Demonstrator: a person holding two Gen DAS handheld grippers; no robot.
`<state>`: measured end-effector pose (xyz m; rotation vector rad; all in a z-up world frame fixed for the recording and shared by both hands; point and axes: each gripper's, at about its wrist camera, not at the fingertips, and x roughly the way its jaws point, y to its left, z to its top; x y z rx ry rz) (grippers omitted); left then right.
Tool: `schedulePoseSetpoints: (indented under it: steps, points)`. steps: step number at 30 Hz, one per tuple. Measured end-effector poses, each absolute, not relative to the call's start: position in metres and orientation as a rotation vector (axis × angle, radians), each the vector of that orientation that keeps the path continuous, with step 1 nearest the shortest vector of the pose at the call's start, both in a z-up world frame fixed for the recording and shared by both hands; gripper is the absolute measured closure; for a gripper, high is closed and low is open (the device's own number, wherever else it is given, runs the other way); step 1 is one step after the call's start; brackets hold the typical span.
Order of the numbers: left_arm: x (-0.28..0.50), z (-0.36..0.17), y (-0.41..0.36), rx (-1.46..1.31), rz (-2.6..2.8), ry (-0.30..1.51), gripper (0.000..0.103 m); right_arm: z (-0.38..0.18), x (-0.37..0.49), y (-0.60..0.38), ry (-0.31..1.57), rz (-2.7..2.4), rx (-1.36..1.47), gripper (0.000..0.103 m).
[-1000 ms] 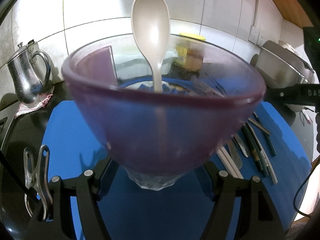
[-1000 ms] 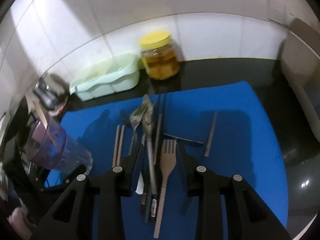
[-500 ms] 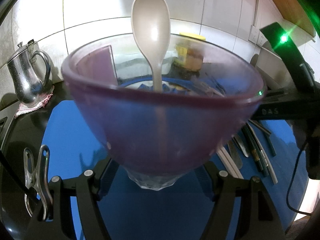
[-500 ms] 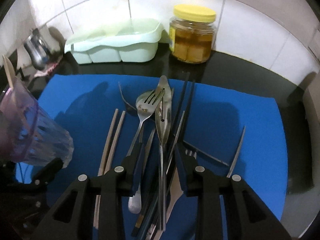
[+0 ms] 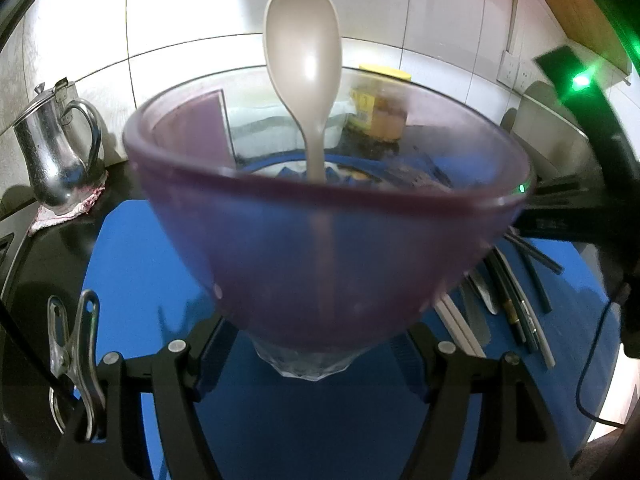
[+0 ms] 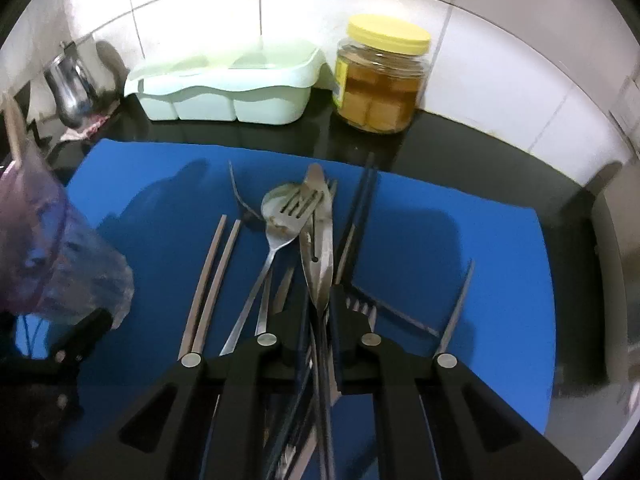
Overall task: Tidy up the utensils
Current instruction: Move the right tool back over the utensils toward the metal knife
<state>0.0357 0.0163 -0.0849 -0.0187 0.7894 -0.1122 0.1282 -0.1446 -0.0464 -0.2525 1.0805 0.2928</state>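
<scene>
On a black kitchen counter, we found the loose pile of steel and wooden utensils (image 6: 304, 236) lying along the middle of a blue rectangular mat (image 6: 460, 248), with a slotted steel knife-like blade (image 6: 320, 248) on top, its tip toward the tiled wall. Our right gripper (image 6: 320, 320) had just been closing, and its jaws stood narrow around that blade's lower end, pads against it. A pair of pale wooden chopsticks (image 6: 212, 276) lay just left of the pile, a single thin metal stick (image 6: 458, 308) well apart to the right. The mat's right half and far-left corner lay bare, its far edge short of the wall.

Our left gripper (image 5: 308, 356) gripped the faceted base of a translucent purple plastic cup (image 5: 320, 240), tilted, held above the mat's left side. A cream plastic spoon (image 5: 304, 60) stood in it, bowl above the rim.

Behind the mat, a mint-green three-compartment plastic caddy (image 6: 228, 92) and a yellow-lidded clear jar (image 6: 380, 80) stood against the wall; a steel jug (image 5: 56, 156) stood at the far left.
</scene>
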Motion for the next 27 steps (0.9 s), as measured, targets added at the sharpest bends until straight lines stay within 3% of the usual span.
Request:
schedulePoseSetpoints:
  steps: [13, 14, 16, 18, 27]
  points:
    - [0.036, -0.085, 0.016, -0.020, -0.113, 0.790, 0.028, -0.049, 0.089, -0.170, 1.151, 0.274, -0.223, 0.092]
    - [0.036, -0.085, 0.017, -0.020, -0.113, 0.790, 0.028, -0.049, 0.090, -0.169, 1.161, 0.277, -0.221, 0.091]
    - [0.036, -0.085, 0.016, -0.020, -0.113, 0.790, 0.028, -0.051, 0.094, -0.165, 1.167, 0.262, -0.250, 0.077]
    - [0.036, -0.085, 0.016, -0.021, -0.113, 0.790, 0.028, -0.050, 0.097, -0.160, 1.152, 0.252, -0.296, 0.073]
    - [0.036, -0.085, 0.016, -0.021, -0.113, 0.791, 0.028, -0.054, 0.118, -0.135, 1.171, 0.283, -0.414, 0.074]
